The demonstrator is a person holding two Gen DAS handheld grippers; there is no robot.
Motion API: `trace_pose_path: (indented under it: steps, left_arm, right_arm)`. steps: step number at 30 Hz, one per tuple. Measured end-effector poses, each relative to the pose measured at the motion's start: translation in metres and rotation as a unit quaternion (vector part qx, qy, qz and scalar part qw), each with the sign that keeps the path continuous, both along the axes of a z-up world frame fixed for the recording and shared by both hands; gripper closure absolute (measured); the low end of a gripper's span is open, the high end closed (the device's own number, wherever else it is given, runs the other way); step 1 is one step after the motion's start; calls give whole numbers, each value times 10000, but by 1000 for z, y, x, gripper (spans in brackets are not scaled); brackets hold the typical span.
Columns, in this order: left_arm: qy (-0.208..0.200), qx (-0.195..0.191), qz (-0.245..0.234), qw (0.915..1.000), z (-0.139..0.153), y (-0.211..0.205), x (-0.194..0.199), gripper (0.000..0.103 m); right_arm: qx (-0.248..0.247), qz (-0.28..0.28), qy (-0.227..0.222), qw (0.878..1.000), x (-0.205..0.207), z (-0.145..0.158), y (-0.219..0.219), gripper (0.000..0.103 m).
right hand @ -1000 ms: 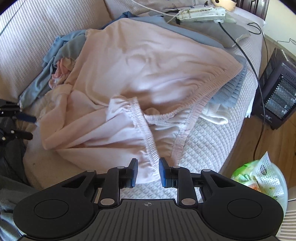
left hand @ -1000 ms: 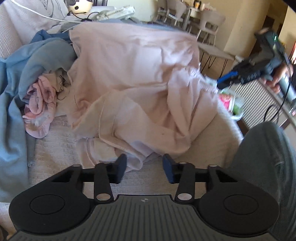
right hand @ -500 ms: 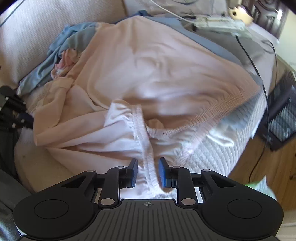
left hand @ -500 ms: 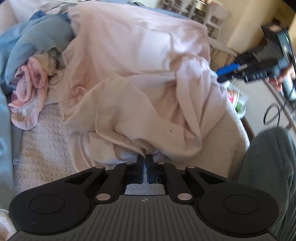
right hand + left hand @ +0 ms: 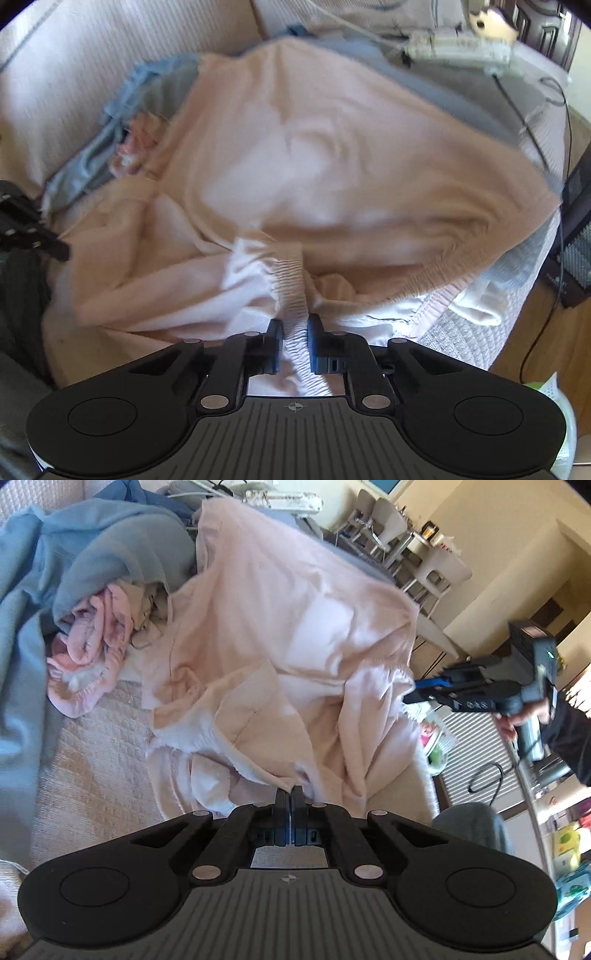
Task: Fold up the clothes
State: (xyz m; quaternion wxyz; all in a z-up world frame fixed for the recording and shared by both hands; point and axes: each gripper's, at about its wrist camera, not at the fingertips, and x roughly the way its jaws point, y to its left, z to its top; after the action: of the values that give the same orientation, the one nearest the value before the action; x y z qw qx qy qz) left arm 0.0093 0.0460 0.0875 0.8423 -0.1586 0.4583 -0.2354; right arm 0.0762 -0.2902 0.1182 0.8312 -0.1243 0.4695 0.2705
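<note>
Pink garment [image 5: 295, 635] heaped on bed [image 5: 92, 760], stretching away ahead of both grippers; left gripper [image 5: 291, 794] clenched on its near hem, right gripper [image 5: 295, 325] closing around elastic waistband [image 5: 290, 284] lying lengthwise between fingers [image 5: 275, 332].

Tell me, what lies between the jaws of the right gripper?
The ribbed elastic hem of the pink garment runs between the closing jaws of the right gripper, as its own wrist view shows.
</note>
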Motion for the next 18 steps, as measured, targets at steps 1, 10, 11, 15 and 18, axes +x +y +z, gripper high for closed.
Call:
trace_pose_path:
  steps: [1, 10, 11, 15, 18]
  left_arm:
    - [-19, -31, 14, 10000, 4, 3, -1, 103]
    - [-637, -665, 228, 9955, 58, 41, -47, 102]
    - [-737, -688, 230, 9946, 63, 45, -54, 103]
    - [-930, -895, 116, 9916, 80, 66, -87, 102]
    - [-879, -1038, -19, 9907, 85, 75, -109, 102]
  right_arm:
    - [54, -25, -47, 10000, -7, 9, -2, 92]
    - [55, -594, -649, 9961, -76, 75, -30, 93]
    - [51, -689, -701, 9951, -83, 78, -33, 93]
    - [139, -927, -993, 9906, -123, 88, -36, 93]
    - [311, -1135, -1163, 9862, -155, 85, -37, 93]
